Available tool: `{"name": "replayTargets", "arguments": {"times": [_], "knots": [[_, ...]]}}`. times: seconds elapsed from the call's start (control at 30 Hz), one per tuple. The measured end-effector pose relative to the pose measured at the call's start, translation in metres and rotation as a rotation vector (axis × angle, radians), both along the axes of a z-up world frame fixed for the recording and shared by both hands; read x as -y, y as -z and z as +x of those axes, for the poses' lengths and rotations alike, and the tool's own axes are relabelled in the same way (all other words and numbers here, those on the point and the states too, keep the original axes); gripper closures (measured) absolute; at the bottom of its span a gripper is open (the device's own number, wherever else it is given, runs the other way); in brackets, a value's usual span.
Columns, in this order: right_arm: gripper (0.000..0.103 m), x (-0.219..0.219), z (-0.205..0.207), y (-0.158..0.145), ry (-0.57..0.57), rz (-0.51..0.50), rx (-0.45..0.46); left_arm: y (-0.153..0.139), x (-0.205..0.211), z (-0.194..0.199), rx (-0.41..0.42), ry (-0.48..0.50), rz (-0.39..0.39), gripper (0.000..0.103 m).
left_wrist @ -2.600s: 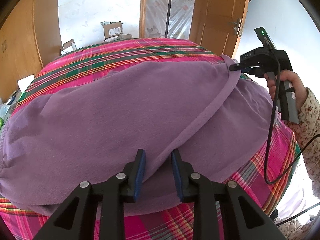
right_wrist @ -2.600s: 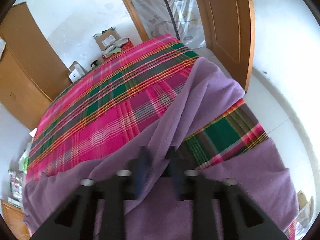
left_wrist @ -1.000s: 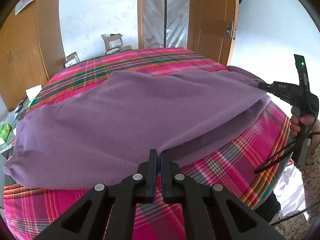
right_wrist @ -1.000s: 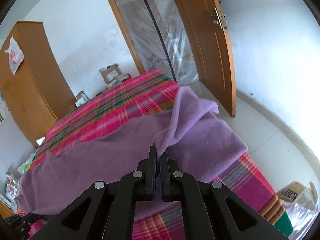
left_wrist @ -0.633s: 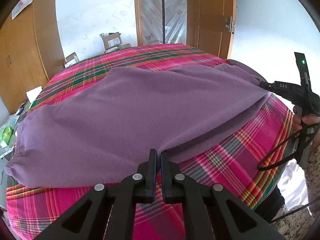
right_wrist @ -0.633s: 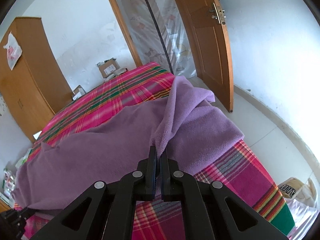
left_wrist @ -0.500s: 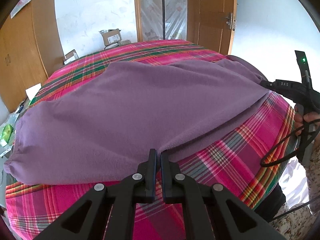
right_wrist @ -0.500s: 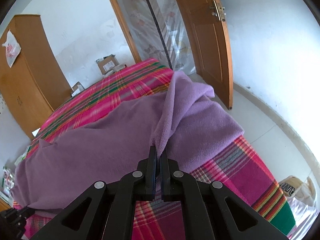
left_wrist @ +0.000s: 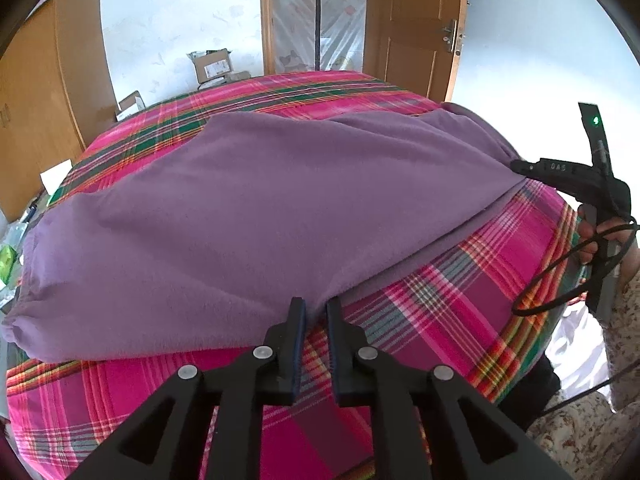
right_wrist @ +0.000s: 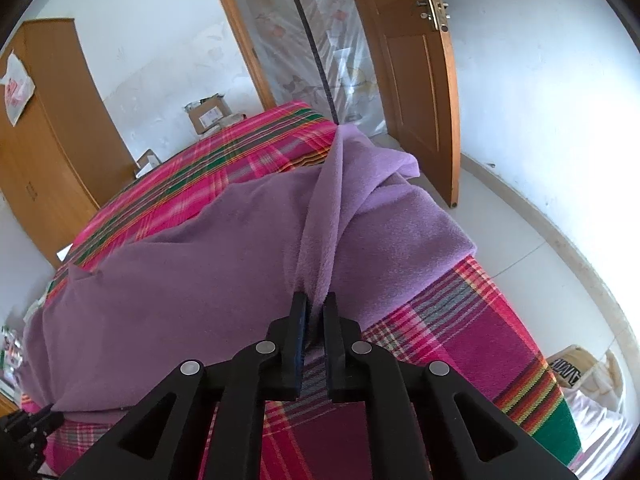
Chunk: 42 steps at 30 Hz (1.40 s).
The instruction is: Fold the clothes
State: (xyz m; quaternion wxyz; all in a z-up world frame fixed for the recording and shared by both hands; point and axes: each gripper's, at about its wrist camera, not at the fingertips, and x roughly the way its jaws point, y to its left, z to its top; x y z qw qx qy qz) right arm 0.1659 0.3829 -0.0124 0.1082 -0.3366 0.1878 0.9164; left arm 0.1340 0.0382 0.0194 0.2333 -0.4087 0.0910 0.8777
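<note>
A large purple fleece cloth [left_wrist: 248, 208] lies folded over on a pink plaid bedspread [left_wrist: 460, 304]. My left gripper [left_wrist: 316, 306] sits at its near folded edge, jaws a small way apart, with the cloth edge loose between the tips. My right gripper [right_wrist: 316, 300] has jaws nearly closed around a ridge of the same cloth [right_wrist: 224, 264], which rises from its tips. In the left wrist view the right gripper [left_wrist: 516, 166] meets the cloth's right corner. The left gripper shows dimly at the bottom left of the right wrist view [right_wrist: 24, 428].
The bed [right_wrist: 472, 344] fills both views. A wooden wardrobe [right_wrist: 52, 152] stands left, a wooden door [right_wrist: 412, 72] right, cardboard boxes [left_wrist: 212, 66] behind the bed. Clutter lies on the floor at the left [left_wrist: 8, 256]. A bag [right_wrist: 576, 368] lies on the floor right.
The cloth has come down flat onto the bed. My left gripper's jaws have parted from the cloth edge. My right gripper's jaws have loosened slightly, still on the cloth.
</note>
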Motion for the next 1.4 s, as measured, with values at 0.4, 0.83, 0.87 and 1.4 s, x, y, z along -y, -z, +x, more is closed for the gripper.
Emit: {"name": "replayTargets", "arguments": {"times": [0.4,0.83,0.87,1.4], "knots": [[0.091,-0.012,0.011,-0.003,0.002,-0.002,0.026,-0.023,-0.031,-0.013,0.002,0.105,0.127,0.091],[0.074,-0.044,-0.015,-0.032,-0.024,0.022,-0.083,0.001,-0.082,-0.052,0.114,0.194,0.114,0.089],[0.071,-0.048,-0.022,-0.034,-0.032,0.013,-0.083,0.003,-0.083,-0.054,0.12,0.194,0.112,0.089],[0.068,-0.078,-0.136,-0.026,-0.09,0.076,0.074,0.007,-0.086,-0.075,0.165,0.187,0.151,0.089]]}}
